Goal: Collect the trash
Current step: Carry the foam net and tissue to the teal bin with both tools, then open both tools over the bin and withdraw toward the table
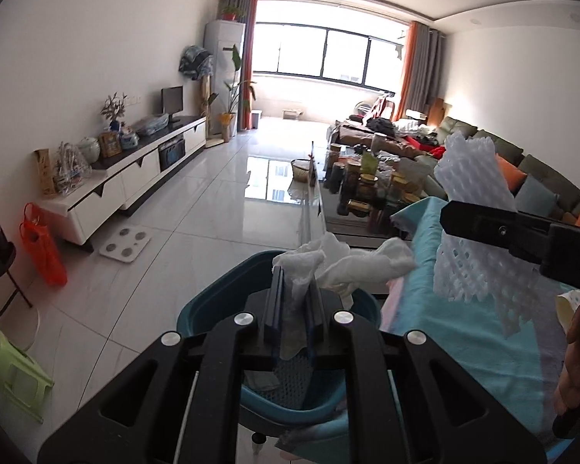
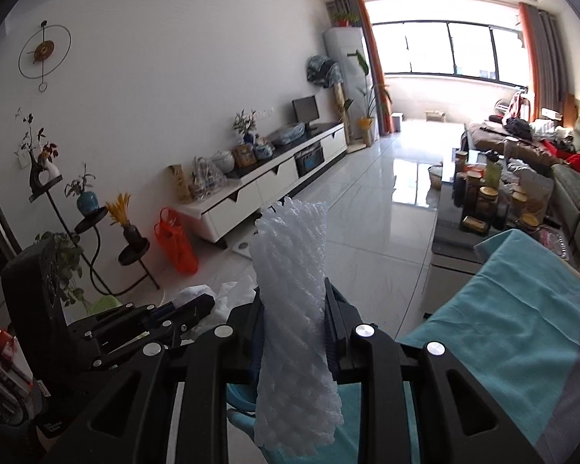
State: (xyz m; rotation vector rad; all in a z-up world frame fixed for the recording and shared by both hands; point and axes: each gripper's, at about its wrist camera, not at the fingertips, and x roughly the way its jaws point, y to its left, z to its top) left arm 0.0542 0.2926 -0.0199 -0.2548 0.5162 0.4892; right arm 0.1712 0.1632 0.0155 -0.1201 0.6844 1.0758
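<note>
My left gripper (image 1: 294,294) is shut on a crumpled white tissue (image 1: 340,266) and holds it over the blue trash bin (image 1: 212,301), which stands on the floor beside the table. My right gripper (image 2: 294,294) is shut on a white foam net sleeve (image 2: 292,270), held upright. The sleeve also shows in the left wrist view (image 1: 471,208) at the right, above the teal tablecloth (image 1: 444,321), with the right gripper's finger (image 1: 495,232) across it. The left gripper shows in the right wrist view (image 2: 197,305) at the lower left, with the tissue (image 2: 228,294).
A coffee table (image 1: 367,185) crowded with jars and bottles stands ahead. A white TV cabinet (image 1: 135,178) runs along the left wall. An orange bag (image 1: 42,247), a floor scale (image 1: 125,243) and a green stool (image 1: 11,371) sit on the shiny tiled floor. A sofa (image 1: 522,162) is at right.
</note>
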